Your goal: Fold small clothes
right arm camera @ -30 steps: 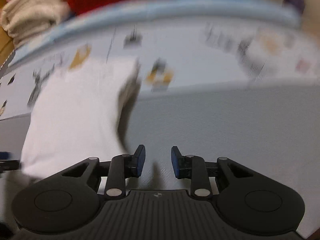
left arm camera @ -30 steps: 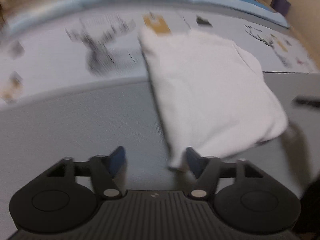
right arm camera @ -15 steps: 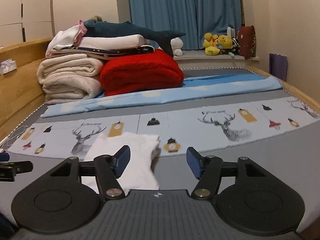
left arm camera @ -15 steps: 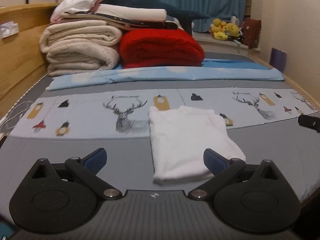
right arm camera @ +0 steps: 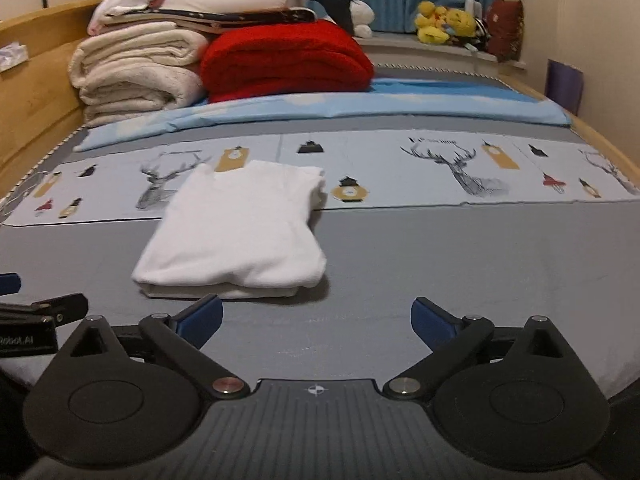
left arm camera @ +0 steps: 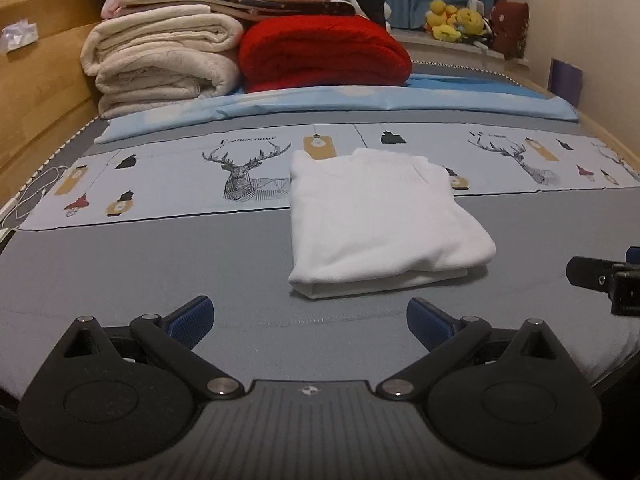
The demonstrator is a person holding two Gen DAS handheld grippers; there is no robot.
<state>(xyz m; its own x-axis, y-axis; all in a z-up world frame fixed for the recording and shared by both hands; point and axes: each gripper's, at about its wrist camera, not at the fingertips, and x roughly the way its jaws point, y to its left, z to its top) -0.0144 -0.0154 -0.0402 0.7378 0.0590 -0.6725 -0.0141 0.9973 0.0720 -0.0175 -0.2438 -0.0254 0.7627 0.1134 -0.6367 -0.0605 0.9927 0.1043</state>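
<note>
A white garment [left arm camera: 376, 216] lies folded into a flat rectangle on the grey bed sheet [left arm camera: 140, 272]. It also shows in the right wrist view [right arm camera: 240, 228], left of centre. My left gripper [left arm camera: 308, 320] is open and empty, pulled back a short way in front of the garment's near edge. My right gripper [right arm camera: 316, 318] is open and empty, in front of the garment and a little to its right. The right gripper's tip shows at the right edge of the left wrist view [left arm camera: 600, 276].
A printed light-blue sheet with deer [left arm camera: 248, 172] lies under the garment's far end. Folded cream blankets [left arm camera: 164, 56] and a red blanket [left arm camera: 324, 52] are stacked at the bed's far end. A wooden bed frame [left arm camera: 36, 92] runs along the left. Plush toys [left arm camera: 456, 24] sit at the back right.
Both grippers have drawn back from the folded garment and opened wider. The garment lies flat where it was let go.
</note>
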